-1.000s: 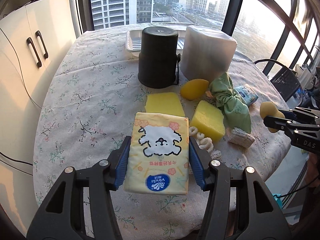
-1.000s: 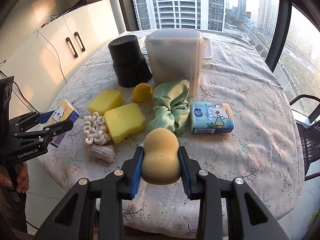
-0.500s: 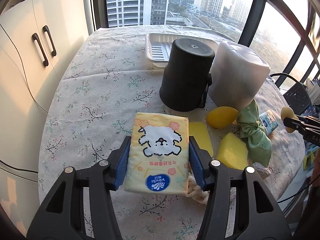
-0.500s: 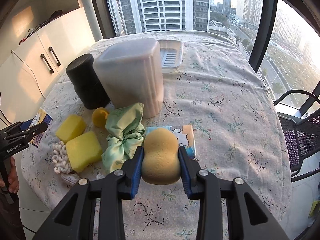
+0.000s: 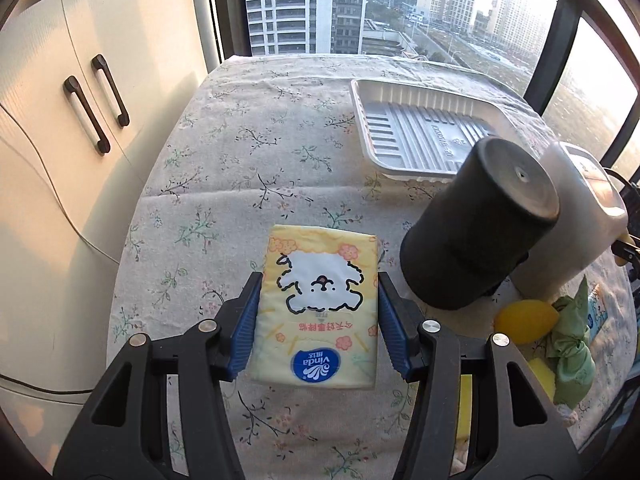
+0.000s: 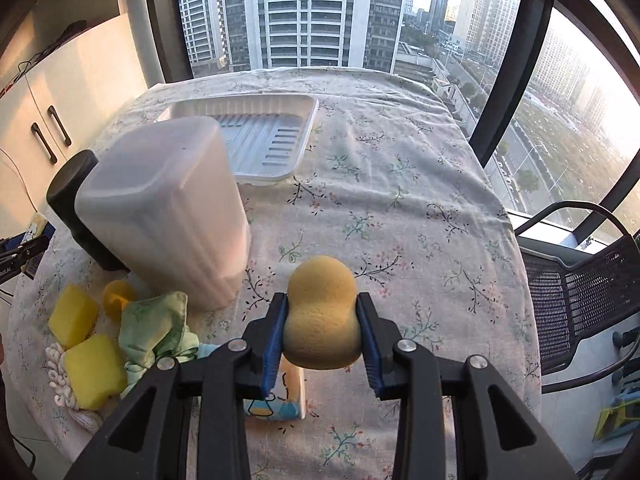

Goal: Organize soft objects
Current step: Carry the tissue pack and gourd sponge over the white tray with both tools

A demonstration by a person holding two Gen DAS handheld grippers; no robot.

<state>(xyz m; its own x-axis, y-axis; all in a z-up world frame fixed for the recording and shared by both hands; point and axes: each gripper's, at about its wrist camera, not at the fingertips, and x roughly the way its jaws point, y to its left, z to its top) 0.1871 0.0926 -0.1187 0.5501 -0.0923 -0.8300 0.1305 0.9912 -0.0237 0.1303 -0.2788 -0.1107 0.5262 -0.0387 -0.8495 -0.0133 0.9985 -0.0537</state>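
Note:
My left gripper is shut on a yellow tissue pack printed with a white dog, held above the flowered tablecloth. My right gripper is shut on a tan peanut-shaped sponge. A white ribbed tray lies at the far side of the table. On the cloth lie two yellow sponges, a yellow egg-shaped sponge, a green cloth scrunchie, a white coiled tie and a blue tissue pack, half hidden under my right gripper.
An upturned black cup and an upturned frosted plastic container stand between the soft things and the tray. White cabinets line the left. A black mesh chair sits past the table's right edge. Windows are behind.
Both grippers have travelled forward over the table with their loads. The tray has come much closer in both views; the pile of soft things has slid to the side and low in the frames.

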